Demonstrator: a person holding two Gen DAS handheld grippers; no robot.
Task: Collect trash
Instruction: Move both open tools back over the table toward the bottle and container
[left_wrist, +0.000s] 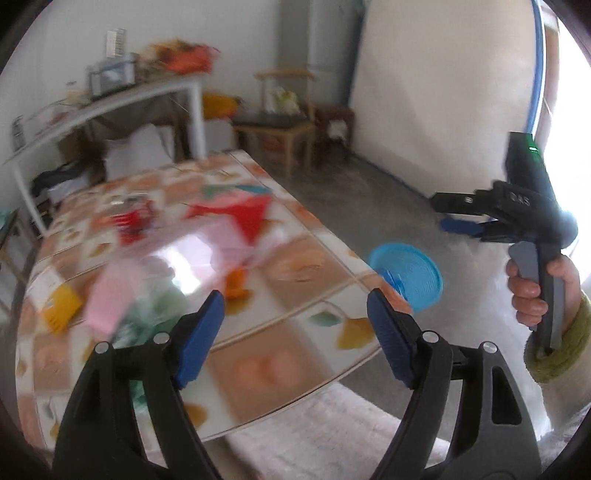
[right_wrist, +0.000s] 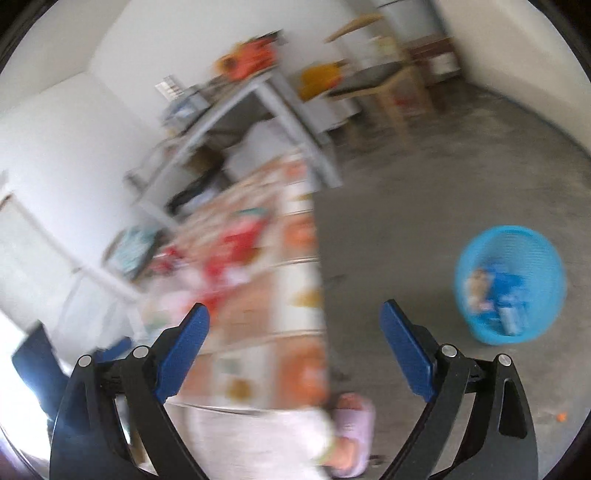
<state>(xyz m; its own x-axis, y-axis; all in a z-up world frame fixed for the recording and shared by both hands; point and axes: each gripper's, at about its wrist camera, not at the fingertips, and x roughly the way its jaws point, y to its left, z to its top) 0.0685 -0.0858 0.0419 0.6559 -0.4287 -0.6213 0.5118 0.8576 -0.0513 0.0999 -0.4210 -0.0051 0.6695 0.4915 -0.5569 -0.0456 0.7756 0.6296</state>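
Note:
My left gripper (left_wrist: 295, 314) is open above the near edge of a patterned table (left_wrist: 258, 362), nothing between its blue pads. Blurred scraps lie on the table: pink paper (left_wrist: 110, 299), red pieces (left_wrist: 247, 214), a yellow bit (left_wrist: 59, 306), an orange bit (left_wrist: 236, 282) and green crumpled material (left_wrist: 155, 310). A blue mesh trash basket (left_wrist: 406, 275) stands on the floor past the table's right edge. In the right wrist view the basket (right_wrist: 511, 284) holds several items. My right gripper (right_wrist: 295, 332) is open and empty over the table edge; in the left wrist view it (left_wrist: 454, 212) hangs at the right, held by a hand (left_wrist: 532, 291).
A white shelf table (left_wrist: 110, 99) with clutter stands along the back wall, with a wooden chair (left_wrist: 284, 125) and stool (left_wrist: 336, 122) beyond. Grey floor (right_wrist: 424, 184) spreads right of the table. A foot in a pale slipper (right_wrist: 351, 432) is near the table.

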